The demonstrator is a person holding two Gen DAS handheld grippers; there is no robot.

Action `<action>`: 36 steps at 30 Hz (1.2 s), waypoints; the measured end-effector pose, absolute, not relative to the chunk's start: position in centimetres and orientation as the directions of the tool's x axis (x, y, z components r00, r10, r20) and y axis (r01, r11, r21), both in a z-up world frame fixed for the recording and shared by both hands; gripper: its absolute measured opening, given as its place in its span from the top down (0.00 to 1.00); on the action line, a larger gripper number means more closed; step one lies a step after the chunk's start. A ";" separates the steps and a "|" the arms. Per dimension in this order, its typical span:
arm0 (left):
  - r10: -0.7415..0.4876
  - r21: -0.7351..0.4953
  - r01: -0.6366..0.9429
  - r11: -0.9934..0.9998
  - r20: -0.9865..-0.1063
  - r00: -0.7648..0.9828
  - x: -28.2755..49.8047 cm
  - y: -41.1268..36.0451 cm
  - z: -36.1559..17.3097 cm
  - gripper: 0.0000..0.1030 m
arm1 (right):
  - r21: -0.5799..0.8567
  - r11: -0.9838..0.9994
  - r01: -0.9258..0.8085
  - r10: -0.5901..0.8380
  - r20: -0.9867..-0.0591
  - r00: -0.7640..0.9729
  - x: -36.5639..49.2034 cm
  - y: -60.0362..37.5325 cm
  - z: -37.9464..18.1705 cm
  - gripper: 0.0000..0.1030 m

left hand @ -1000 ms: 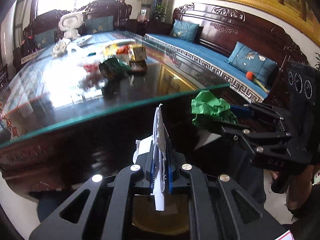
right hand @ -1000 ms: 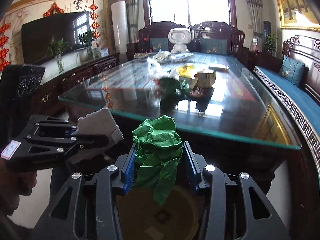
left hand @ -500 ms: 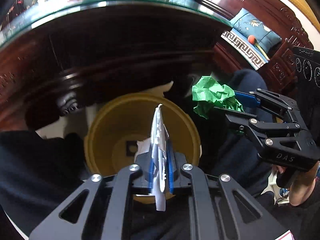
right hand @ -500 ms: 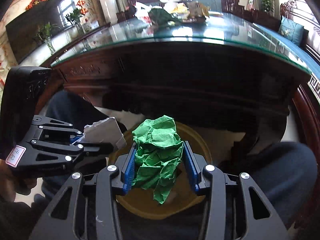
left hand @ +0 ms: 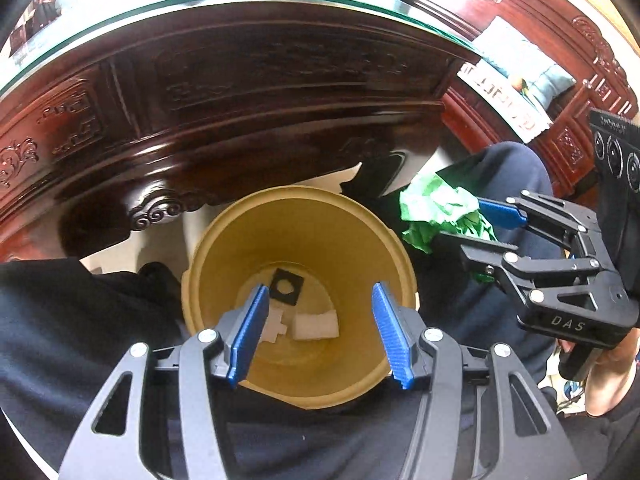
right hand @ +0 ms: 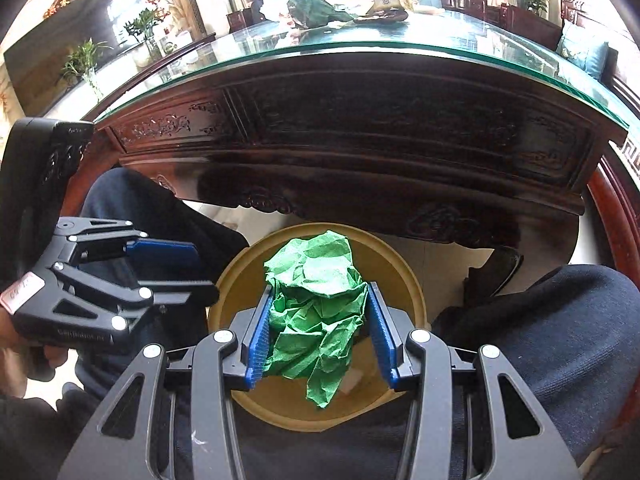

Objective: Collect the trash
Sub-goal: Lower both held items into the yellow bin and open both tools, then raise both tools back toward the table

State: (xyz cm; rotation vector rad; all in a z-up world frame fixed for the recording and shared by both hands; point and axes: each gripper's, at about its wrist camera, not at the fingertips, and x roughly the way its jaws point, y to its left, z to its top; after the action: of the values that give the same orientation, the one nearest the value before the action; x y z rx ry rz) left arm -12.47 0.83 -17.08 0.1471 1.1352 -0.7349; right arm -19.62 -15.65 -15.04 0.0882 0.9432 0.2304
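A crumpled wad of bright green tissue paper (right hand: 316, 312) is gripped between the two blue ribbed pads of the right gripper (right hand: 318, 338), which is clenched on it. The wad is soft and deeply creased, bulging above the pads, with a loose tail hanging below them. It is held directly over the mouth of a round, mustard-yellow plastic waste bin (right hand: 404, 276), presumably so that it will fall inside once let go.

In the left wrist view the same bin (left hand: 224, 240) is seen from above. Its smooth inner walls taper down to a flat bottom, where two pieces of white paper scrap (left hand: 316, 324) lie (one blocky, one flatter and notched), beside a small black square with a round hole (left hand: 285, 287). The left gripper (left hand: 318, 336) is spread wide over the bin and holds nothing; its blue pads stand well apart, one at each side of the opening. From this side the green wad (left hand: 434, 210) appears just beyond the bin's right rim, pinched in the right gripper (left hand: 478, 226).

The bin stands on a pale floor between the person's dark-trousered knees (right hand: 560, 328), just in front of a dark, glossy carved wooden table (right hand: 360, 140) topped with a green-edged glass sheet. More litter (right hand: 316, 10), including a further green bundle, remains on the far part of the tabletop, so the task is judged unfinished.
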 end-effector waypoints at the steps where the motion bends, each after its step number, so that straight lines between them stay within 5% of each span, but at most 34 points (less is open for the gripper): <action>1: -0.456 -0.251 0.595 0.763 -0.862 0.221 -12.3 1.0 -17.0 0.47 | 0.176 0.972 -0.159 0.235 -0.793 0.563 -19.6 -15.6 -15.1 0.58; 5: -0.447 -0.242 0.587 0.772 -0.864 0.232 -11.9 1.7 -16.8 0.47 | 0.177 0.970 -0.168 0.241 -0.797 0.553 -19.4 -15.4 -15.1 0.54; 8: -0.440 -0.234 0.585 0.777 -0.866 0.237 -11.6 2.0 -16.6 0.47 | 0.170 0.968 -0.184 0.245 -0.796 0.554 -19.4 -15.1 -14.9 0.37; 36: -0.455 -0.211 0.587 0.782 -0.837 0.304 -10.4 1.9 -14.4 0.41 | 0.121 0.975 -0.187 0.211 -0.766 0.607 -18.9 -15.0 -13.0 0.35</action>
State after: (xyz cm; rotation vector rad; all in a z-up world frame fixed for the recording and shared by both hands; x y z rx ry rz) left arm -10.38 1.90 -14.43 0.1434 1.0560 -0.6930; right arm -18.92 -15.04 -12.95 0.0289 0.8896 0.2306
